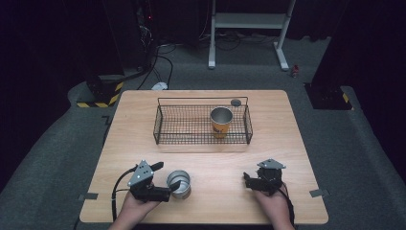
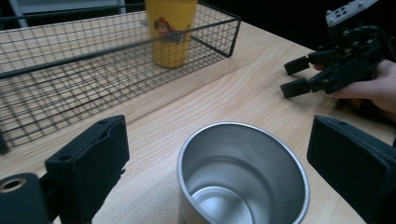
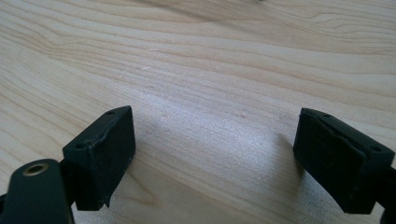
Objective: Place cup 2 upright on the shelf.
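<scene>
Two cups are in play. The nearer one, a bare steel cup (image 2: pixel 243 175), stands upright on the counter (image 1: pixel 215 165) directly between the jaws of my left gripper (image 1: pixel 168 178). The jaws straddle it with a gap on each side, pads clear of the wall, so nothing is held. The cup is empty, mouth up, its long axis vertical. My left hand is plainly the nearer one to it. My right gripper (image 1: pixel 247 179) rests well apart on the other side of the counter, jaws spread wide over bare wood, holding nothing. Farther back sits a wire basket (image 1: pixel 165 125), long side across the counter. Inside it, toward its right end, stands a yellow cup (image 1: pixel 220 122), upright. A small dark disc (image 1: pixel 235 102) lies just behind the basket.
</scene>
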{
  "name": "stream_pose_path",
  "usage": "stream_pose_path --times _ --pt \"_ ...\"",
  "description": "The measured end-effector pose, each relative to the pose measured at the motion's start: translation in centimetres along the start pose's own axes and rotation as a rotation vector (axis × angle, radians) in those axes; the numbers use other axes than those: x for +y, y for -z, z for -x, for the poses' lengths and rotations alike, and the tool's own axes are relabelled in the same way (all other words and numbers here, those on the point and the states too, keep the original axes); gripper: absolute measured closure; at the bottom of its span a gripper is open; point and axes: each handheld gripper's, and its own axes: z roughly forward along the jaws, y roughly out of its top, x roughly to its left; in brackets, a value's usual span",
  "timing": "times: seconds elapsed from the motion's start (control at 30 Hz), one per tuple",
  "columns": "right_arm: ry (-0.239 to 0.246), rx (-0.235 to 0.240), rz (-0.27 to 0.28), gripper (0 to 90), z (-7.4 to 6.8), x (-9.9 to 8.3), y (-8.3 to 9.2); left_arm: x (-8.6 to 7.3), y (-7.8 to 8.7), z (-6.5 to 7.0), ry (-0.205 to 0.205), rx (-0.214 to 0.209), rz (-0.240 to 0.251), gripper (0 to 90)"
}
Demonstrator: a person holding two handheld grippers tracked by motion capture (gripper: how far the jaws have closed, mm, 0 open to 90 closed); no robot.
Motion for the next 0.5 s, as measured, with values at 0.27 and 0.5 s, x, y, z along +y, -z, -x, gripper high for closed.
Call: stream_pose_path --times 0.27,0.5 --pt "0.001 -0.001 0.000 12.9 -0.01 0.00 0.00 0.05 -0.62 0.85 -0.015 -0.036 -0.015 1.4" --pt "0.000 -0.002 -0.001 13.1 -0.02 -0.01 0.02 -0.11 -1.05 0.98 -0.050 -0.021 -0.034 0.5"
